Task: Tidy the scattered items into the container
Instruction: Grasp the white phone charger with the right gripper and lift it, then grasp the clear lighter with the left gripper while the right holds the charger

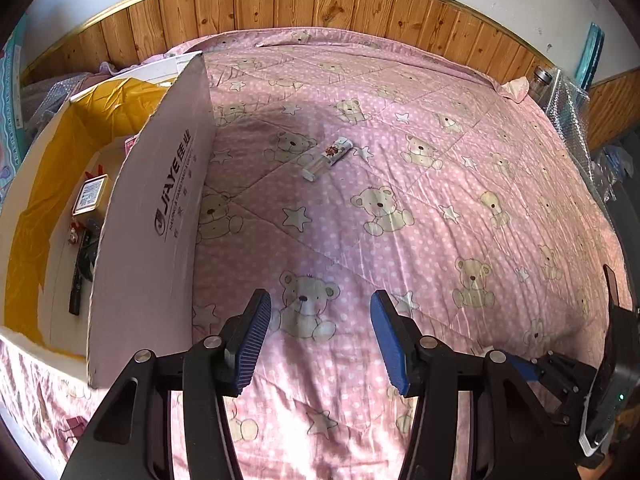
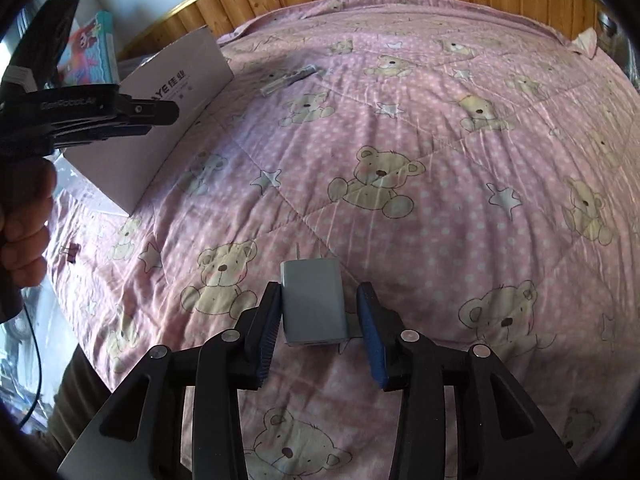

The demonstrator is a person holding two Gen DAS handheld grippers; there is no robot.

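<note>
A pink bear-print bed cover [image 2: 400,128] fills both views. On it lies a grey charger [image 2: 312,304], prongs pointing away, between the spread pads of the right tool [image 2: 318,330]; the left pad touches it, the right stands apart. The left tool [image 1: 320,344] hangs wide open and empty beside the cardboard box [image 1: 160,208]. A small tube [image 1: 329,157] lies farther up the bed.

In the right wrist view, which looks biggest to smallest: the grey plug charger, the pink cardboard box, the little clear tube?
1. Pink cardboard box
2. Grey plug charger, though nearness to the camera enlarges it
3. Little clear tube, far away
</note>
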